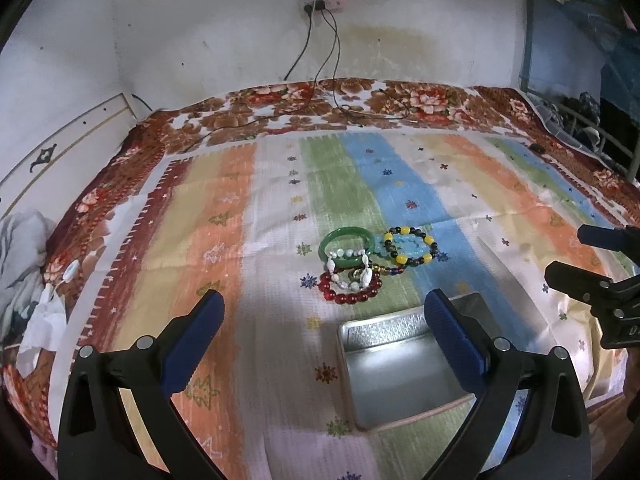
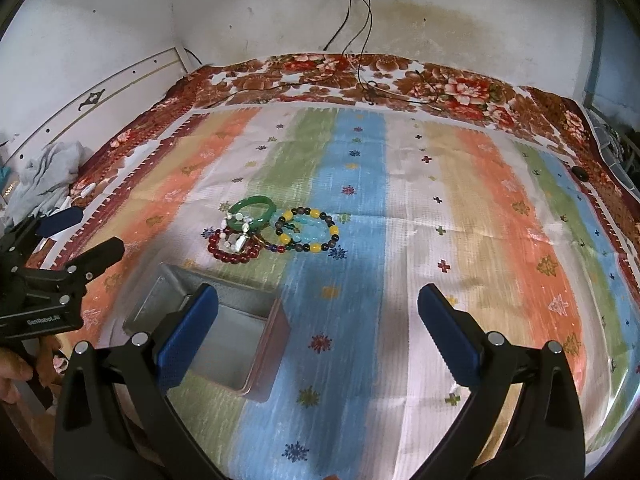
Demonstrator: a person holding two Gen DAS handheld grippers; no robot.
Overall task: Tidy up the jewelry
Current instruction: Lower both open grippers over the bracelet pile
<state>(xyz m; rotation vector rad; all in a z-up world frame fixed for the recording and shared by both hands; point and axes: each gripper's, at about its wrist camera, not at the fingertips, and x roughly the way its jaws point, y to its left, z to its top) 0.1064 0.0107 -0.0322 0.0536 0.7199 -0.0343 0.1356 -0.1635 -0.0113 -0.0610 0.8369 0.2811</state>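
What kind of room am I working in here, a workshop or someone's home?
Most likely a home bedroom. The jewelry sits on a striped cloth laid over a floral blanket on what looks like a bed, with a headboard at its left and a wall power strip.

A striped cloth [image 2: 400,208] covers the bed, laid over a floral blanket [image 2: 440,80] exposed along the far edge. Black cables [image 1: 332,60] run from a wall power strip [image 1: 322,3] onto that blanket. Crumpled grey fabric [image 2: 48,176] lies at the bed's left edge.
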